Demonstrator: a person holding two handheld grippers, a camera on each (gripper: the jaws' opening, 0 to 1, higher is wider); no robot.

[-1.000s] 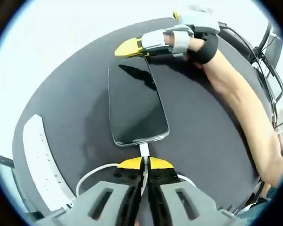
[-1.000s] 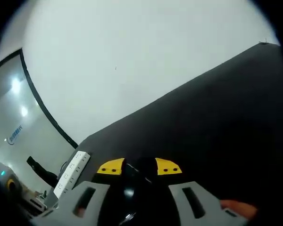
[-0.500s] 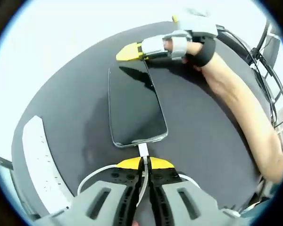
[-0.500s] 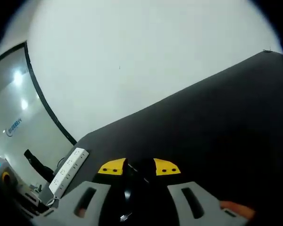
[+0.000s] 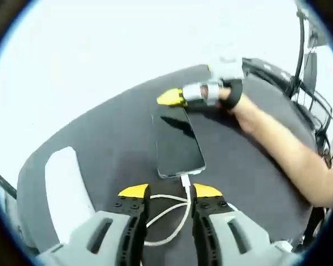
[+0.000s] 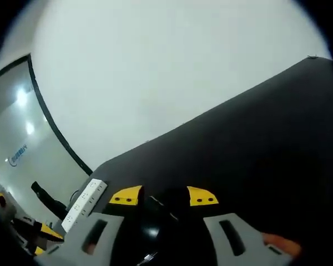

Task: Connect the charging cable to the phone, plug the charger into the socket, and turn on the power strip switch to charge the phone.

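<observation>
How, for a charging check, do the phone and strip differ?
The phone is black and glossy; the strip is white. The phone has the cable plugged into its end; no plug is seen in the strip. Both lie flat on the dark table.

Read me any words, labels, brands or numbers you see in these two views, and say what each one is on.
Blue lettering on the wall, far left of the right gripper view: too small and blurred to read.
Phone, cable, power strip, left tool, right tool: no readable text.
</observation>
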